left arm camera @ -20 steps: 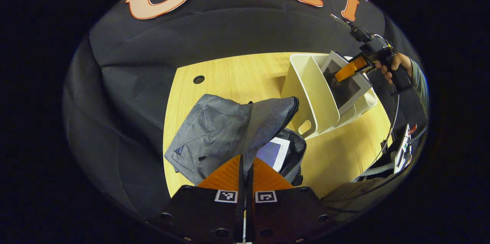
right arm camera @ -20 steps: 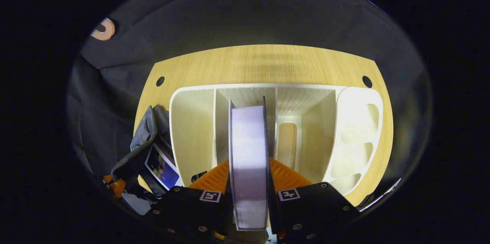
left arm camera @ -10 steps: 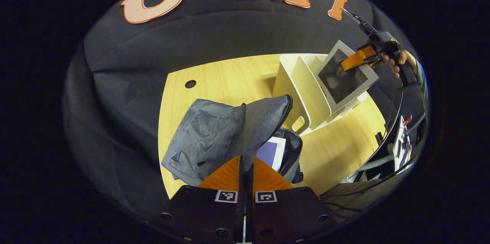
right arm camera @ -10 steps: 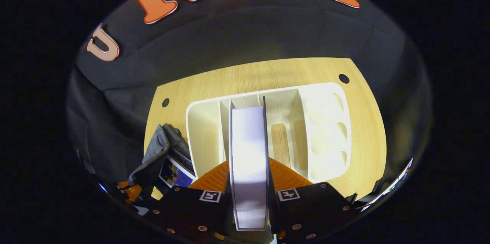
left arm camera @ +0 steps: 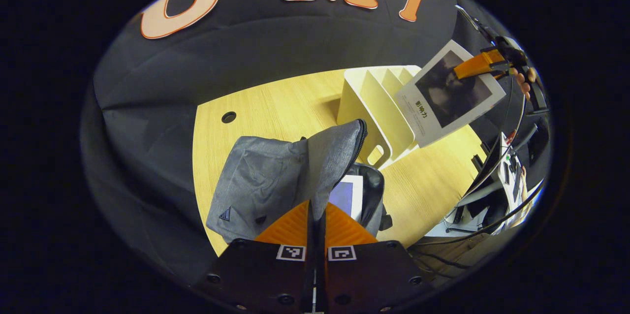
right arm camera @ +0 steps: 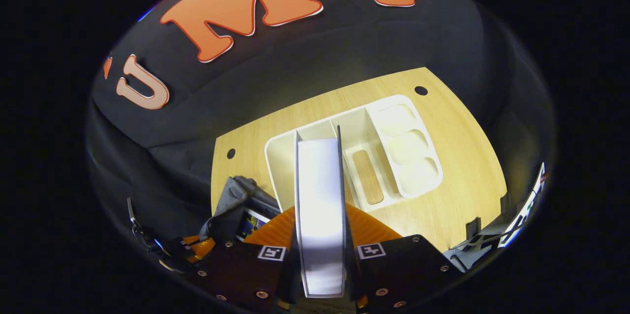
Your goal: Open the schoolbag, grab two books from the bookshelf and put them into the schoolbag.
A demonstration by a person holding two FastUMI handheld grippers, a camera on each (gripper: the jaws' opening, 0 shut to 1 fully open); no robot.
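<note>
The grey schoolbag point(left arm camera: 261, 181) lies on the wooden table, its flap lifted by my left gripper point(left arm camera: 315, 209), which is shut on the zipper edge. One book point(left arm camera: 347, 195) sits inside the bag's mouth. My right gripper point(right arm camera: 320, 215) is shut on a second book point(right arm camera: 320, 196), seen here edge-on, with both fingers on its covers. In the left gripper view that grey-covered book point(left arm camera: 450, 92) hangs in the air above the white bookshelf point(left arm camera: 374, 107), clear of its slots. From the right gripper view the bookshelf point(right arm camera: 389, 156) lies below and the bag point(right arm camera: 234, 201) at lower left.
A hand point(left arm camera: 524, 78) holds the right gripper's handle at far right. The table point(left arm camera: 275, 107) has a cable hole point(left arm camera: 228, 117) at the back left. Cables and equipment point(left arm camera: 502, 181) crowd the table's right edge. The left gripper point(right arm camera: 192, 247) shows beside the bag.
My right gripper has lifted the book up out of the bookshelf slot and higher above the table. My left gripper keeps its hold on the raised flap.
</note>
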